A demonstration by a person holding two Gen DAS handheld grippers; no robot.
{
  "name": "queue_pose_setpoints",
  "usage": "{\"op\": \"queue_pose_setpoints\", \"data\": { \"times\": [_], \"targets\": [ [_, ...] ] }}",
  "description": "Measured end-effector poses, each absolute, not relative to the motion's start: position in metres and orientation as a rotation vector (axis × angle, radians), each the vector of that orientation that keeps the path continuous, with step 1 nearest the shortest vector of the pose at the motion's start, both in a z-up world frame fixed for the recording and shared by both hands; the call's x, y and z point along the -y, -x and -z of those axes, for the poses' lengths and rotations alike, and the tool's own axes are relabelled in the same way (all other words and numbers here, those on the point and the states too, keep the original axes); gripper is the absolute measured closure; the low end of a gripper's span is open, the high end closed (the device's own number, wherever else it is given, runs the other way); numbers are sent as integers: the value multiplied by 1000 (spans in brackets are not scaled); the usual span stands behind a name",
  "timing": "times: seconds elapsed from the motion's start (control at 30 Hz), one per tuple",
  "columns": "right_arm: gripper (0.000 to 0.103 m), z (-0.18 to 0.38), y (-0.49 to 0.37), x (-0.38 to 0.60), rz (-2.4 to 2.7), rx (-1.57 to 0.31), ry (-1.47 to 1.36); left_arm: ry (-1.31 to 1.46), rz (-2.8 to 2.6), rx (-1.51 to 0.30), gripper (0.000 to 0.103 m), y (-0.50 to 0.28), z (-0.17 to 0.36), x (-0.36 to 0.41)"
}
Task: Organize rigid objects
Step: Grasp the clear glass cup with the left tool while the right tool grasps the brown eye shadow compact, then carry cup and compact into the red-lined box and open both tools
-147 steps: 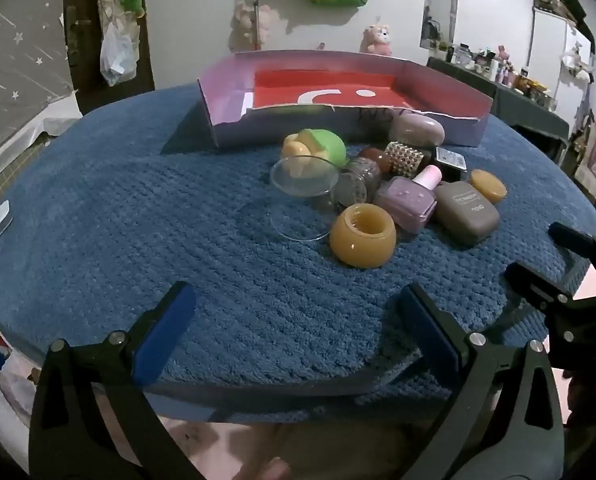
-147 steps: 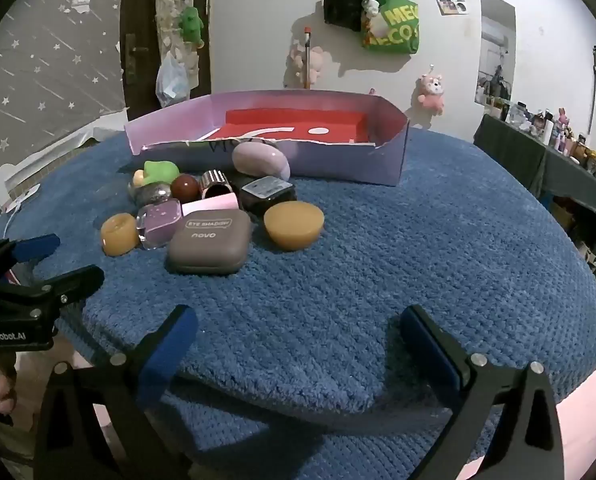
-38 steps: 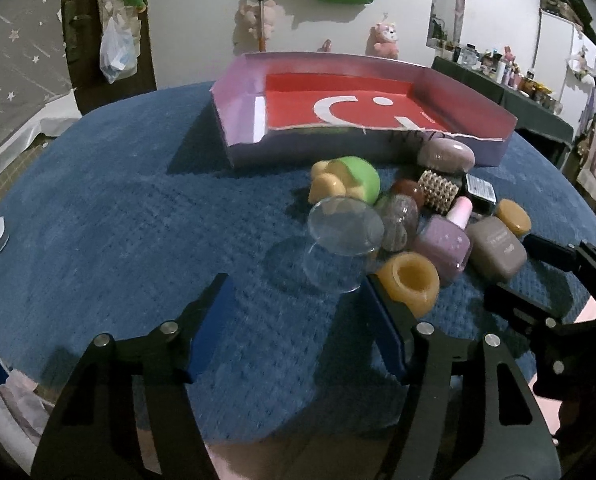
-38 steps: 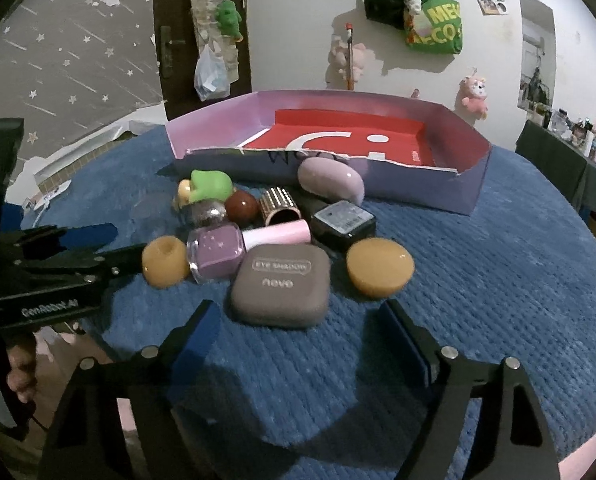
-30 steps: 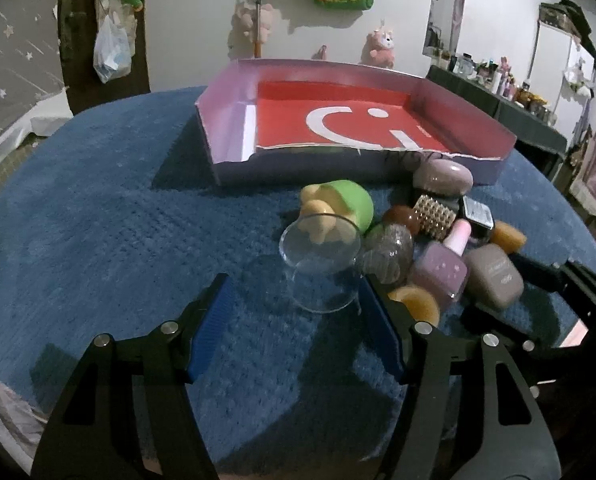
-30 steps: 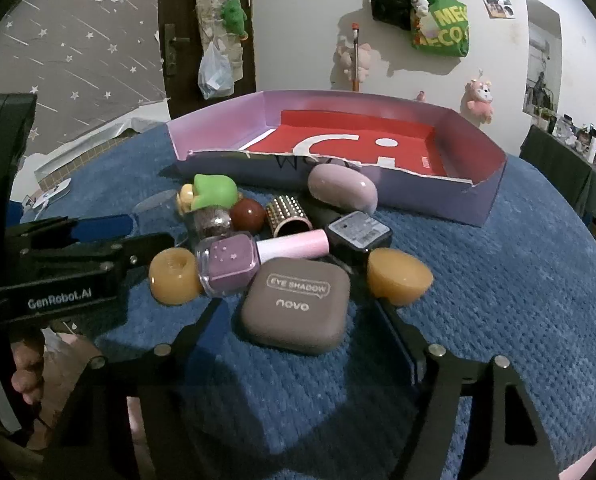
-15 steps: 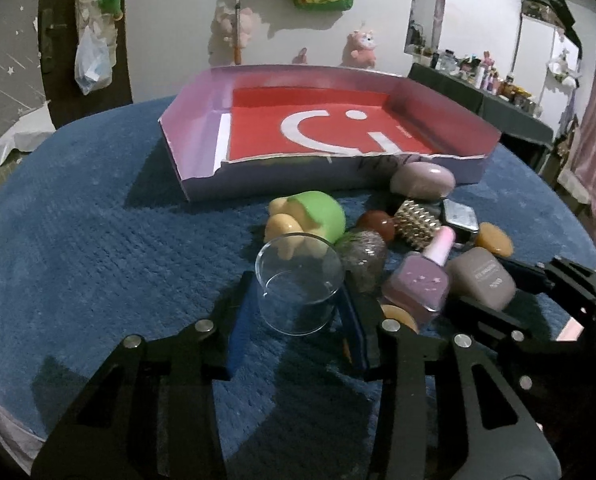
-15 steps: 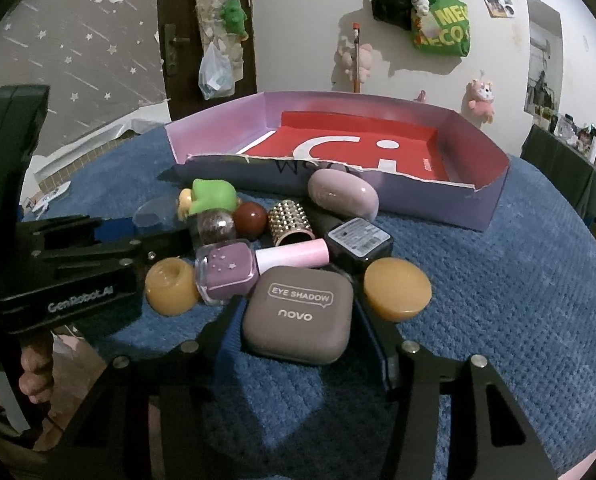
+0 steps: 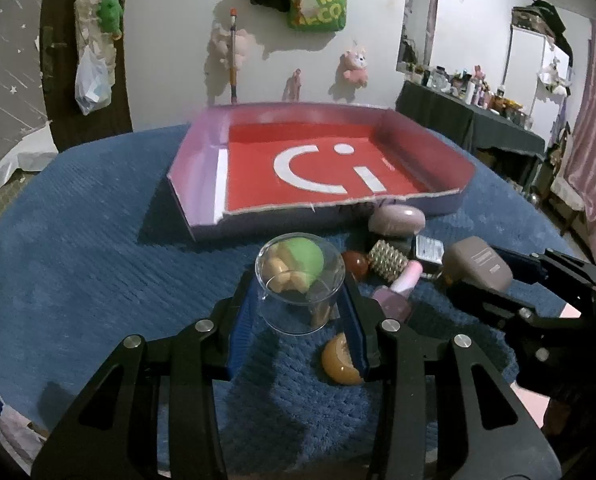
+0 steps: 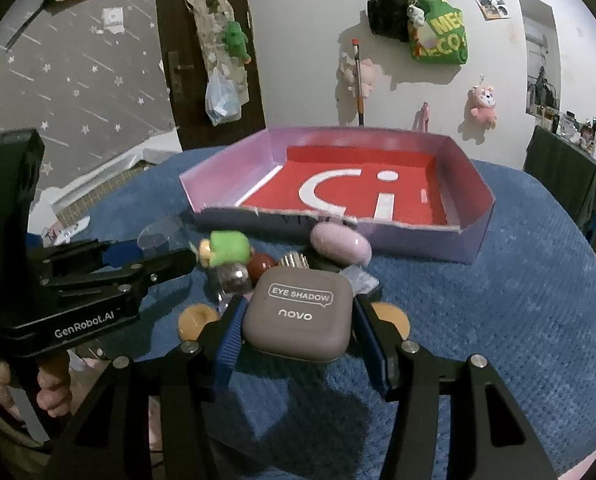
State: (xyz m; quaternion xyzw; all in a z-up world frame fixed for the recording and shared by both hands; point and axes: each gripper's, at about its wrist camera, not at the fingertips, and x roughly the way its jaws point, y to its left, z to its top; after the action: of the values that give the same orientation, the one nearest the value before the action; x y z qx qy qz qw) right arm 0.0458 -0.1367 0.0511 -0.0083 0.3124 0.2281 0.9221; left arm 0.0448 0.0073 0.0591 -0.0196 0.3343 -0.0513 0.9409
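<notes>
Partly hiding the clutter, left gripper [image 9: 300, 308] clamps clear cup [image 9: 300, 286]; right gripper [image 10: 298, 330] clamps eyeshadow case [image 10: 300, 314].

Left gripper [image 9: 300, 306] clamped on clear cup [image 9: 300, 286], lifted off the blue bench [image 9: 89, 240].
Right gripper [image 9: 510, 280] at right edge holds the grey compact [image 9: 478, 264]. On the bench between them: nail polish [image 9: 394, 294], studded cylinder [image 9: 388, 264], brown ball [image 9: 355, 263], amber ring [image 9: 340, 360] by the left gripper's right finger. Green toy seen through the cup. Red tray [image 9: 318, 168] behind.
</notes>
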Motion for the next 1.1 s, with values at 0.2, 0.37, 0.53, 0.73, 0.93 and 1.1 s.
{"op": "queue_pose_setpoints", "data": {
  "times": [0.2, 0.37, 0.53, 0.73, 0.93, 1.1],
  "targets": [
    [47, -74, -39, 142, -473, -598, 15, 47, 98, -638, 65, -34, -78, -8],
    [47, -89, -31, 146, -471, -578, 16, 34, 108, -609, 65, -28, -93, -3],
    [47, -109, -32, 149, -471, -558, 18, 51, 129, -594, 65, -34, -110, -1],
    [47, -124, -49, 150, -469, -561, 16, 40, 145, -581, 65, -56, -124, 2],
    [47, -124, -80, 151, -464, -588, 4, 39, 151, -608, 65, -87, -123, 2],
    [47, -120, -107, 153, -463, -618, -16, 41, 146, -637, 65, -113, -117, 2]
  ]
}}
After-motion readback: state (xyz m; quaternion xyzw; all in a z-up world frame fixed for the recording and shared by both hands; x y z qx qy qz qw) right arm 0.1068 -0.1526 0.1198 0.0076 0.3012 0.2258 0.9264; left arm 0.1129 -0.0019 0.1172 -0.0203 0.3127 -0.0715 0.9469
